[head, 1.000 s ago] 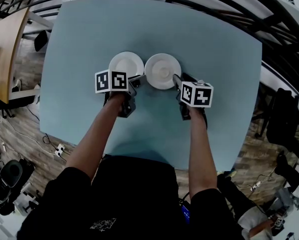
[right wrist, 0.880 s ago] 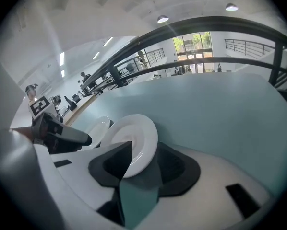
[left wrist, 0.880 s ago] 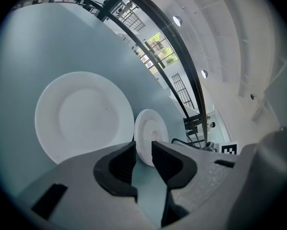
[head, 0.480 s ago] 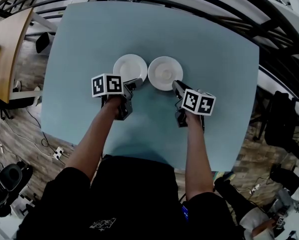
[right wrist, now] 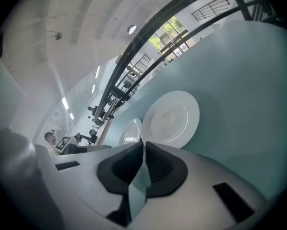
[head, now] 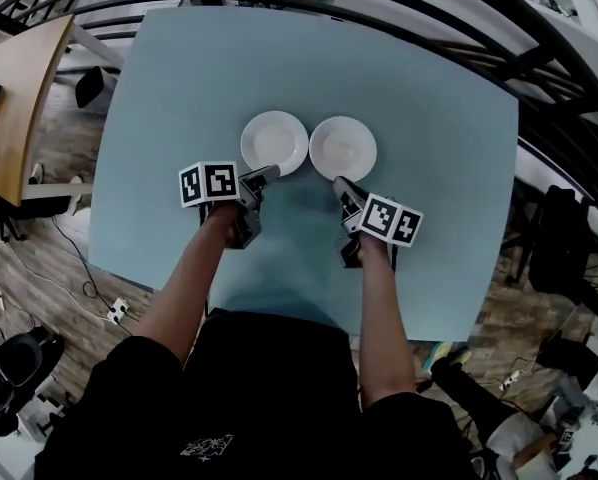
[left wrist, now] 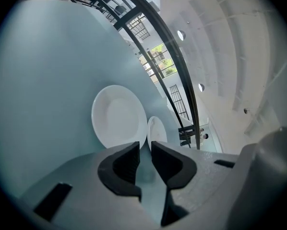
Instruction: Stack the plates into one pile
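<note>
1. While both plates lie unstacked, the left plate (head: 274, 142) sits at twelve o'clock of the left gripper (head: 262, 176), jaws slightly apart, empty.
2. Right plate (head: 342, 148): twelve o'clock of the right gripper (head: 340, 184), jaws just closing together on nothing.

Pale blue table (head: 179, 88), black railing (head: 564, 78)

Wears a black short-sleeved shirt (head: 269, 388) with small white print; shows grey shells, black fingers (left wrist: 119, 164) and white marker cubes (head: 207, 183) on left gripper (head: 267, 174) and right gripper (head: 340, 184)
</note>
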Available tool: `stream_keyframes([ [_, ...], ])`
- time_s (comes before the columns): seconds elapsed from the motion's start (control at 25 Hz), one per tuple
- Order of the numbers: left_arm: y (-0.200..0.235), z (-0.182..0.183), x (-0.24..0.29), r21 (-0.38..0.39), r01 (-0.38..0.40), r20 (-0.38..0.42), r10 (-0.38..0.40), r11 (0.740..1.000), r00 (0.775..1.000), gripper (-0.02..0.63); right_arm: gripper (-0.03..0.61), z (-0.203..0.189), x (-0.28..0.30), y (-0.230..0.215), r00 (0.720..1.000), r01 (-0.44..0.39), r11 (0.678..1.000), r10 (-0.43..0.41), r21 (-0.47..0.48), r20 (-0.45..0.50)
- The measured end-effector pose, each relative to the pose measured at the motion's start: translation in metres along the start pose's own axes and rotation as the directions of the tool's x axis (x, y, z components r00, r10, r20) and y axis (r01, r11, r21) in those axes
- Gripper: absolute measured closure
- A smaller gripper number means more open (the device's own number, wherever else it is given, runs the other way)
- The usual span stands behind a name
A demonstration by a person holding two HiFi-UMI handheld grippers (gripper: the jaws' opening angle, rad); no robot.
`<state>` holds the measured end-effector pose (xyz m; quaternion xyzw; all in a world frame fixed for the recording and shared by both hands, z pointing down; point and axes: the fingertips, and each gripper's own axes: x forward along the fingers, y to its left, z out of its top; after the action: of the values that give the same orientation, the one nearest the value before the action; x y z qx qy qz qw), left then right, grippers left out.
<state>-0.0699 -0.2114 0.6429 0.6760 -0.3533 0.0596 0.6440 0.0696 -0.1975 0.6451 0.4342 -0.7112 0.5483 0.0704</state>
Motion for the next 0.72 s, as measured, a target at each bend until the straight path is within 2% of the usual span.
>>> stream_keyframes([
  [0.48, 0.032, -0.003, -0.025, -0.028, 0.011, 0.001, -0.011, 1.0, 1.0, 0.532, 0.569, -0.027, 0.021, 0.019, 0.998, -0.054, 0.993, 0.053, 0.108, 0.016],
  [0.72, 0.049, -0.003, -0.032, -0.052, 0.029, -0.006, -0.029, 0.998, 1.0, 0.532, 0.571, -0.04, 0.032, 0.031, 0.991, -0.135, 0.966, 0.127, 0.218, 0.051],
])
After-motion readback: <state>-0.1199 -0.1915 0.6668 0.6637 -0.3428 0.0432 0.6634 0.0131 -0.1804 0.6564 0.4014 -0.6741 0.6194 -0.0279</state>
